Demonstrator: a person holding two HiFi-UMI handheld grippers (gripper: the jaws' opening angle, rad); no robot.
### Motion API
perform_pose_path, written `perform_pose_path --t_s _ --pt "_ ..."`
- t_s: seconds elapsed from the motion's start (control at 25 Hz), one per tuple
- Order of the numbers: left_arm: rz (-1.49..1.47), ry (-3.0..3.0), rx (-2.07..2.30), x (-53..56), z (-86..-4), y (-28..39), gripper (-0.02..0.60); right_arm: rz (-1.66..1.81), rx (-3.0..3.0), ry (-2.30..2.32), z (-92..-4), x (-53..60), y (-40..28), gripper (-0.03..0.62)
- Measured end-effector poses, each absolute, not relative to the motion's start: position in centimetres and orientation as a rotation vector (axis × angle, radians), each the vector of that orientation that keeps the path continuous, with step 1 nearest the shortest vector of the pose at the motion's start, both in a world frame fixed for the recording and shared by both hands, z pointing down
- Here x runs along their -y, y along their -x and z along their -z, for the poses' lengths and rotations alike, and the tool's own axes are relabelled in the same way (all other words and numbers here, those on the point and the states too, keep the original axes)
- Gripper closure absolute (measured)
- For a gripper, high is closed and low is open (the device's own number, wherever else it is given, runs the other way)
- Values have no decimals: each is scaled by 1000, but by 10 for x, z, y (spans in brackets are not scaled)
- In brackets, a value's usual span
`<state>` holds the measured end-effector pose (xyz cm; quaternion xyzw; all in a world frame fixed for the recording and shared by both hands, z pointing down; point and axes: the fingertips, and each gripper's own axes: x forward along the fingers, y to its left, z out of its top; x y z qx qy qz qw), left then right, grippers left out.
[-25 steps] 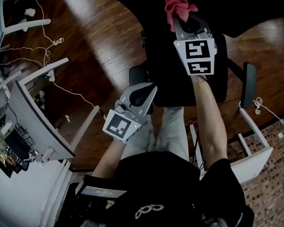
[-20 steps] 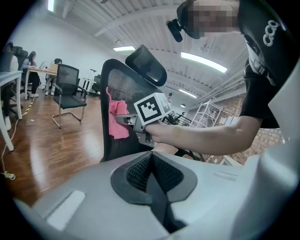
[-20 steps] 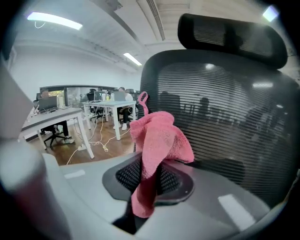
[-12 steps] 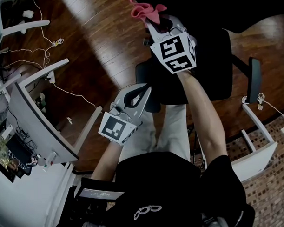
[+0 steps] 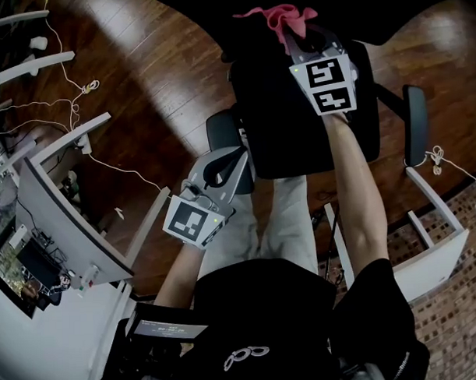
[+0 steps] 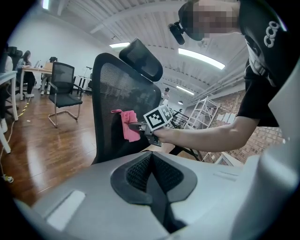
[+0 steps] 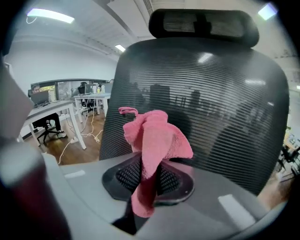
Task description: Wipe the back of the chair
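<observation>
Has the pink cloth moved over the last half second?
Yes. Clamped in the right gripper, the pink cloth slid rightward, from the left edge of the chair back toward its middle.

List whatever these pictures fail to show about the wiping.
- Cloth-to-mesh contact: right gripper view, the pink cloth bunches before the chair back, hiding where they meet.
- Chair base: left gripper view, behind the left claw and its housing.
- Person at the far desk: left gripper view, too small.

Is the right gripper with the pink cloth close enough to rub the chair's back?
Probably yes. The right gripper is shut on the pink cloth and holds it close up to the chair's mesh back, with nothing in between.
</observation>
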<state>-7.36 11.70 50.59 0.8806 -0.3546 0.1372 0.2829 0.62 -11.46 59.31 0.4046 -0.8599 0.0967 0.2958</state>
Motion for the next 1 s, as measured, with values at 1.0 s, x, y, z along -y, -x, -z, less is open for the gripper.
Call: perform_pose_path --t_s 1.0 --pt "-405 -2338 925 -86 -514 1 594 -418 1941 -1492 -638 158 -241 543"
